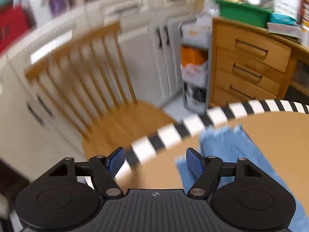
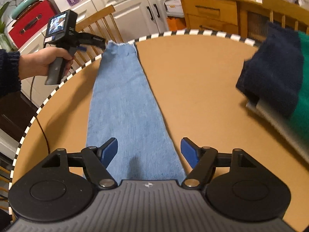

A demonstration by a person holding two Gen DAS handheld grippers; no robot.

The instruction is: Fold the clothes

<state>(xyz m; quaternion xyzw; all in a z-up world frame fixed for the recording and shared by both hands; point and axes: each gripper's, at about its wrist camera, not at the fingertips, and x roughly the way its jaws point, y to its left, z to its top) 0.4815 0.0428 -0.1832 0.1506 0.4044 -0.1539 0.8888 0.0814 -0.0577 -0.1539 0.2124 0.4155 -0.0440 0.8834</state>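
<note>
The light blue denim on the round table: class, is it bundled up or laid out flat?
Laid out flat. The light blue denim lies as one long smooth strip on the round table, frayed end at the far rim.

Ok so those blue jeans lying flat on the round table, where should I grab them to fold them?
Grip the frayed hem end of the blue jeans near the table's striped edge, coming from above and pinching each corner. The fabric lies flat and narrow along the table, so the far hem would likely lift cleanly and fold back lengthwise. Both grippers look open and empty.

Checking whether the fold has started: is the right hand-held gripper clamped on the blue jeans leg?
No, the right hand-held gripper stands open above the jeans leg, which lies flat on the table.
</note>
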